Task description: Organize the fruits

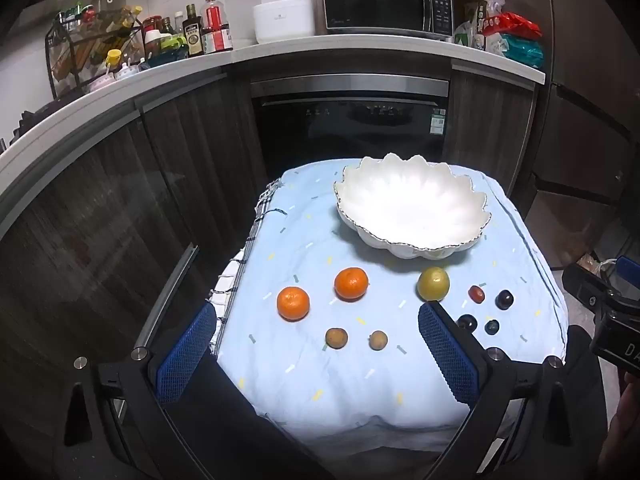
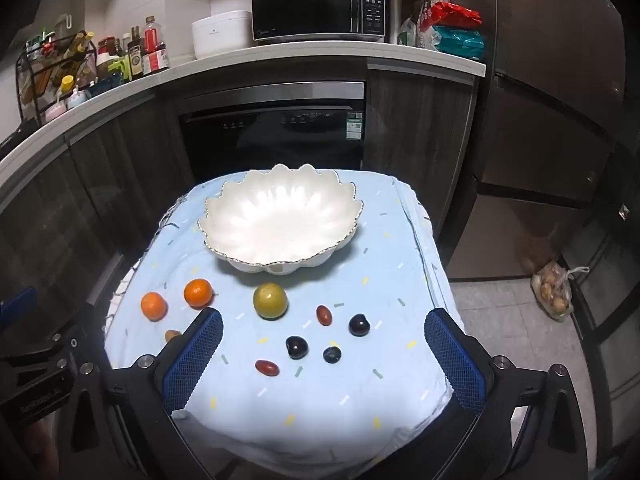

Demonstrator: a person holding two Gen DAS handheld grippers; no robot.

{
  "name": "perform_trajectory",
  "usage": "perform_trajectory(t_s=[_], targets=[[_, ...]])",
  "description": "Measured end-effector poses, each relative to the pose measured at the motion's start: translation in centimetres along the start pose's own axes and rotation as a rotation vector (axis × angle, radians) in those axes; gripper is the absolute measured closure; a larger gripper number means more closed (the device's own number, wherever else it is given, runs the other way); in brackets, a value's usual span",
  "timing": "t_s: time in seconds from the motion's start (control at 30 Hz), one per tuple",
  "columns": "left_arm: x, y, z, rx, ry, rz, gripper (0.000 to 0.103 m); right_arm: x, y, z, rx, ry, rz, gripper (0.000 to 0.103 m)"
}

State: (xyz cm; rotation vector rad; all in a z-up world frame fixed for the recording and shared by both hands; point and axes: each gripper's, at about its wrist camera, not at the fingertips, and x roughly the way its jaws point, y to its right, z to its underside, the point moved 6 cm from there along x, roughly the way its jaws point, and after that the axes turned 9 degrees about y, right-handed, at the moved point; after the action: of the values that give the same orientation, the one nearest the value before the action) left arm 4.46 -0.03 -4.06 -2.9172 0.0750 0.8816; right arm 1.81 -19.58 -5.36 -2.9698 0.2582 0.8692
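Kitchen, small table under a blue cloth (image 2: 320,400), white scalloped bowl (image 2: 280,220) at the far side, nothing in it. Left to right: two oranges (image 1: 293,303), two brown longans (image 1: 336,338), green fruit (image 2: 270,301), dark grapes (image 2: 297,347). Left gripper (image 1: 316,356) and right gripper (image 2: 324,364) both wide open, holding nothing. Fruit looks light, round, prone to rolling, grapes squashy; grip across the middle, gently.

Pale blue cotton cloth (image 2: 360,392) flecked with yellow, white and grey dashes beneath the jaws; glossy white scalloped bowl (image 2: 280,216), dark-edged, beyond.
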Motion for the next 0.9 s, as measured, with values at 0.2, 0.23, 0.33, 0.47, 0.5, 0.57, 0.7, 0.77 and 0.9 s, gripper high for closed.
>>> perform_trajectory(t_s=[0.2,0.23,0.33,0.47,0.5,0.57,0.7,0.77,0.9], targets=[[-0.6,0.0,-0.1,-0.003,0.021,0.025,0.000,0.0,0.1,-0.1,0.010,0.002,0.003,0.000],[-0.8,-0.1,-0.1,-0.003,0.026,0.027,0.000,0.0,0.1,-0.1,0.011,0.003,0.004,0.000],[-0.8,-0.2,0.1,0.001,0.025,0.025,0.000,-0.4,0.2,-0.4,0.012,0.011,-0.006,0.000],[0.2,0.2,0.0,0.011,0.007,0.013,0.000,-0.1,-0.4,-0.6,0.011,0.017,-0.004,0.000],[0.1,0.3,0.0,0.013,0.009,0.013,0.000,0.0,-0.4,-0.6,0.012,0.019,-0.005,0.000],[0.1,0.3,0.0,0.018,0.012,0.011,0.000,-0.4,0.1,-0.5,0.019,0.029,-0.011,0.000],[0.0,0.4,0.0,0.023,0.016,0.012,0.000,-0.6,0.2,-0.7,0.024,0.037,-0.009,0.000],[-0.1,0.4,-0.1,0.025,0.017,0.013,0.000,-0.8,0.2,-0.7,0.025,0.041,-0.008,0.000],[-0.1,0.4,-0.2,0.025,0.020,0.012,0.000,-0.8,0.4,-0.7,0.026,0.043,-0.009,0.000]])
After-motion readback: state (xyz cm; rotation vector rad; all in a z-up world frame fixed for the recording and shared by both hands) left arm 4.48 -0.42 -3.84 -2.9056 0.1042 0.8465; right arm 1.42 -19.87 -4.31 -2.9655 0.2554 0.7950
